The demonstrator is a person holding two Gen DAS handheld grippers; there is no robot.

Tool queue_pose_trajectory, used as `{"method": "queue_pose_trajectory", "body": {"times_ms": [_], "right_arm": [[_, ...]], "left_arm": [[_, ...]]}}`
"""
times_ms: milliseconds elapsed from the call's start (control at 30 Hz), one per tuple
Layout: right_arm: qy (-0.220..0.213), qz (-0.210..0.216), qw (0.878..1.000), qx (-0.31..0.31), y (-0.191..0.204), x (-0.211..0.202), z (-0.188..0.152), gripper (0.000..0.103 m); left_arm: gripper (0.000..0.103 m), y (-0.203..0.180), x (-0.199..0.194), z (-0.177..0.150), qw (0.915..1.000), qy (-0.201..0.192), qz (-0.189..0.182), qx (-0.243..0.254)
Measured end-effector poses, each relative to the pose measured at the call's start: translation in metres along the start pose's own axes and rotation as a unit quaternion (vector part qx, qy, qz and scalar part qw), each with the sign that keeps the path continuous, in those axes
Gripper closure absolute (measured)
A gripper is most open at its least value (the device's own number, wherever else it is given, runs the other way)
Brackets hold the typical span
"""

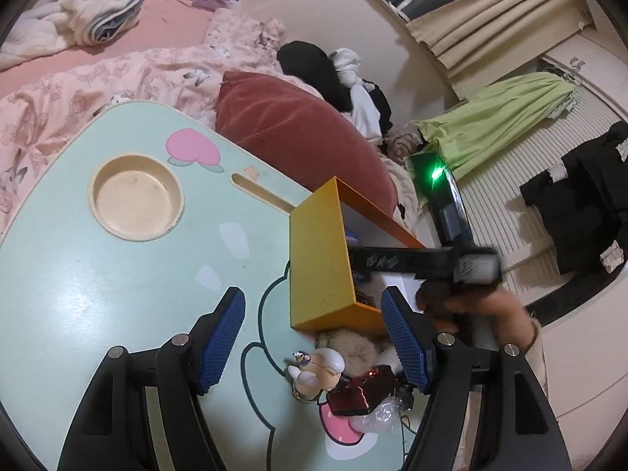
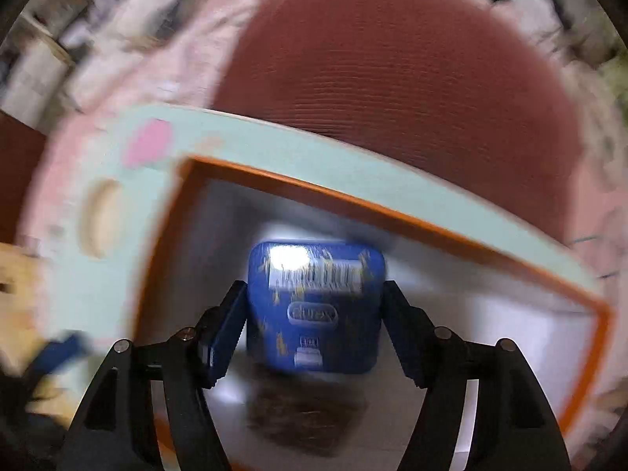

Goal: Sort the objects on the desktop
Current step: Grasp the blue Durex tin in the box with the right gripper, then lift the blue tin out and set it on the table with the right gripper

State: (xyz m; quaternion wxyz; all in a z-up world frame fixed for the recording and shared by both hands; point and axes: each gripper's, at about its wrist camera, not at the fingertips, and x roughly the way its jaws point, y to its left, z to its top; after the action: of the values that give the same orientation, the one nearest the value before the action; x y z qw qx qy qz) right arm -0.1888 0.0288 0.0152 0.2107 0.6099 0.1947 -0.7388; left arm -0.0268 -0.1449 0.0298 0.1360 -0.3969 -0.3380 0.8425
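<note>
Right gripper [image 2: 314,329], seen from its own wrist camera, points steeply down into the orange box [image 2: 392,208]; its 2 blue-padded fingers [image 2: 225,337] flank a blue tin [image 2: 314,306]. The left pad lies against the tin's side and the right finger meets its opposite edge, yet motion blur leaves it undecided whether the pads press on the tin or merely stand beside it. The tin is a rounded square, glossy blue with yellowish flecks, a white barcode label near its top and an oval logo at its middle; it sits within the box's white interior, above a dark brownish furry patch [image 2: 306,416] on the box floor. Left gripper [image 1: 314,333] hangs over the mint-green lap table [image 1: 98,294] with its jaws apart and nothing between the pads. Its right finger [image 1: 404,337] stands just beside the near corner of the orange box [image 1: 318,259], which rests on the table's right part. Near that corner lie a small white figurine [image 1: 318,369], a dark red faceted case [image 1: 361,390] and a fluffy beige item [image 1: 353,347]. A hand [image 1: 471,306] holds the right tool over the box.
</note>
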Motion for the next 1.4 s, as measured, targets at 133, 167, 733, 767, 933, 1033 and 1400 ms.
{"method": "queue_pose_trajectory", "body": {"times_ms": [133,167,733,767,933,1033,1400], "right_arm": [[-0.023,0.002,1.000,0.002,-0.001,-0.007,-0.006,0.037],[-0.024,0.006,1.000,0.005,-0.002,-0.007,-0.007,0.037],[-0.272,0.180,0.936,0.131,-0.074,-0.127,-0.128,0.037],[-0.277,0.179,0.935,0.129,-0.076,-0.130,-0.142,0.037],[-0.256,0.147,0.943,0.156,-0.093,-0.118,-0.199,0.037],[-0.216,0.094,0.956,0.176,-0.100,-0.100,-0.223,0.037],[-0.201,0.032,0.966,0.157,-0.064,-0.053,-0.209,0.036]], "left_arm": [[0.033,0.001,-0.005,0.001,1.0000,-0.006,0.005,-0.002],[0.033,0.001,-0.005,0.001,0.9999,-0.008,0.006,-0.003],[0.033,-0.006,-0.004,-0.004,0.9998,-0.008,0.012,0.011],[0.033,-0.007,-0.004,-0.004,0.9998,-0.008,0.014,0.013],[0.032,-0.017,-0.002,-0.002,0.9990,-0.011,0.025,0.034],[0.032,-0.029,0.007,0.004,0.9958,-0.011,0.063,0.065],[0.032,-0.040,0.064,0.019,0.9802,0.042,0.161,0.108]]}}
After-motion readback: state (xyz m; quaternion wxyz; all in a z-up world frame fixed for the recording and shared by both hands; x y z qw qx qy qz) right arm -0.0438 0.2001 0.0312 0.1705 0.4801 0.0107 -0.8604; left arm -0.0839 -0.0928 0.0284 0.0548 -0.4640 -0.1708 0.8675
